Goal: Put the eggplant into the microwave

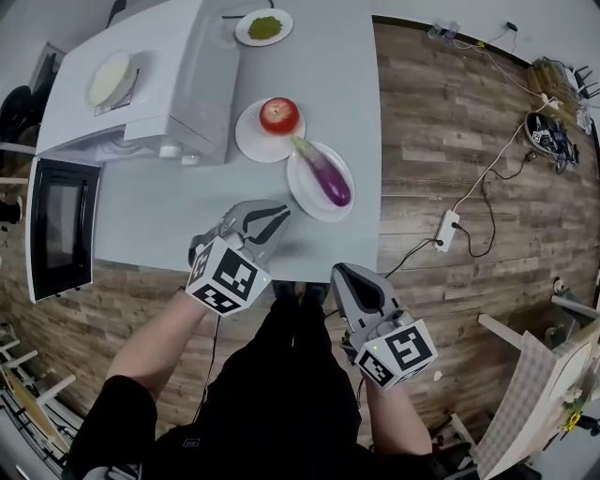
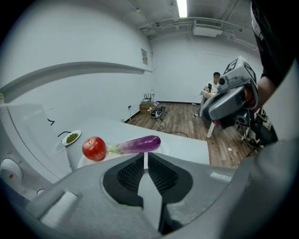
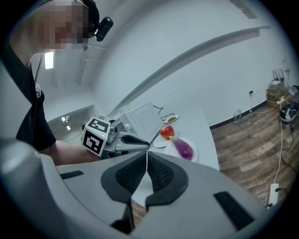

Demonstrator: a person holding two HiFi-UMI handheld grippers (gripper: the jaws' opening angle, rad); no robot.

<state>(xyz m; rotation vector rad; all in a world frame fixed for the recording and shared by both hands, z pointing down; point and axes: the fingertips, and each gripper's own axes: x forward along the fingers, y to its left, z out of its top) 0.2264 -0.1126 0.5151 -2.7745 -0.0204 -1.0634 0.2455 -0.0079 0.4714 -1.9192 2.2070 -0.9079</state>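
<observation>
The purple eggplant [image 1: 326,176] lies on a white plate [image 1: 302,187] near the table's right edge; it also shows in the left gripper view [image 2: 139,144] and the right gripper view [image 3: 183,149]. The white microwave [image 1: 141,89] stands at the table's left, its dark-windowed door [image 1: 61,230] swung open. My left gripper [image 1: 277,217] hovers over the table just short of the eggplant's plate, jaws shut and empty [image 2: 145,156]. My right gripper [image 1: 347,274] hangs off the table's front edge, also shut and empty [image 3: 147,156].
A red apple [image 1: 278,114] sits on its own plate [image 1: 251,139] beside the eggplant. A small plate of green food [image 1: 263,26] is at the back. Another plate [image 1: 111,78] rests on the microwave. A power strip [image 1: 448,228] and cables lie on the wooden floor.
</observation>
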